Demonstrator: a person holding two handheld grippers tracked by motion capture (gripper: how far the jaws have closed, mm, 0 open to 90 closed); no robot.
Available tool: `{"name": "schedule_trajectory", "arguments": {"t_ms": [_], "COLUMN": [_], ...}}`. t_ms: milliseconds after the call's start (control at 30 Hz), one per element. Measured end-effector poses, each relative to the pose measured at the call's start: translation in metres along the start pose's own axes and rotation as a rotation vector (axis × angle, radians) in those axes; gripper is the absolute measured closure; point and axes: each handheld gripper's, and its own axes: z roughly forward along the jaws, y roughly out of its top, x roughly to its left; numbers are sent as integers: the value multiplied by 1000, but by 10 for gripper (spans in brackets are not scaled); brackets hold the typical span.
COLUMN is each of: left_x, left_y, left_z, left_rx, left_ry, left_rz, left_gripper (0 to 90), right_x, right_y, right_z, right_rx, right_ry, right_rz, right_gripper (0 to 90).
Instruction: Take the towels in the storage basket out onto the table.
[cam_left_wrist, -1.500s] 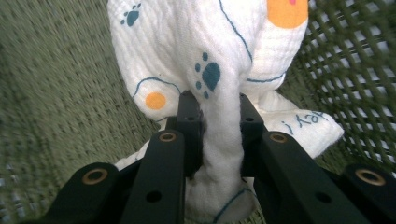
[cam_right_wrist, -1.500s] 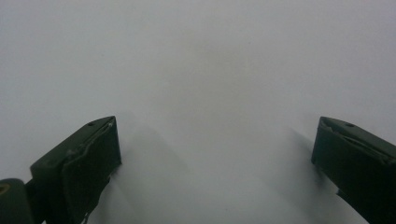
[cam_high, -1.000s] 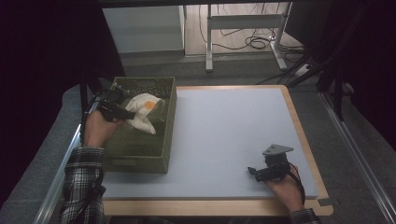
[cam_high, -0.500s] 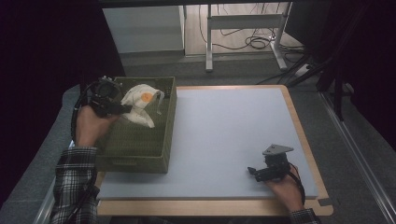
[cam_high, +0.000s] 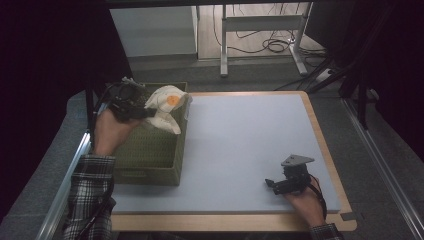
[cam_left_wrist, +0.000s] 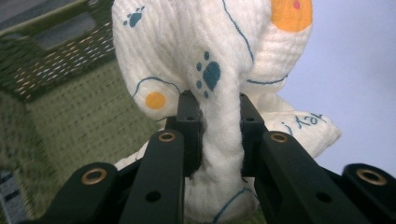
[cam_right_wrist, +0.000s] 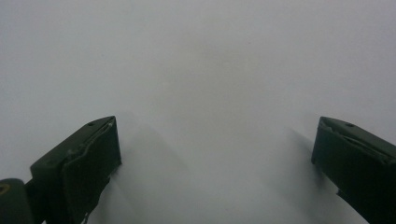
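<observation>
Dark curtains ring our table, where our left tool pinches the white cloth over the basket at nine o'clock, its hanging tail liable to snag the rim, while our right tool rests open at five.

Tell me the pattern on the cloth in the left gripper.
White cloth with teal paw prints and orange dots; clearest in the left gripper view.

cloth: top, bottom cut off | basket: interior partly hidden
</observation>
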Motion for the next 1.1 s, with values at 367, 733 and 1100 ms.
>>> {"name": "schedule_trajectory", "arguments": {"t_ms": [367,733,1100], "left_x": [-27,-57,-96], "left_y": [20,37,51], "left_z": [25,56,91], "left_rx": [2,7,12], "left_ry": [-49,-101,-152], "left_rz": [50,88,135], "left_gripper": [768,766,764], "right_x": [0,0,0], "right_y": [0,0,0], "right_z": [0,0,0], "right_rx": [0,1,1], "right_ry": [1,2,2], "right_rz": [-2,0,0], "right_gripper": [12,12,12]}}
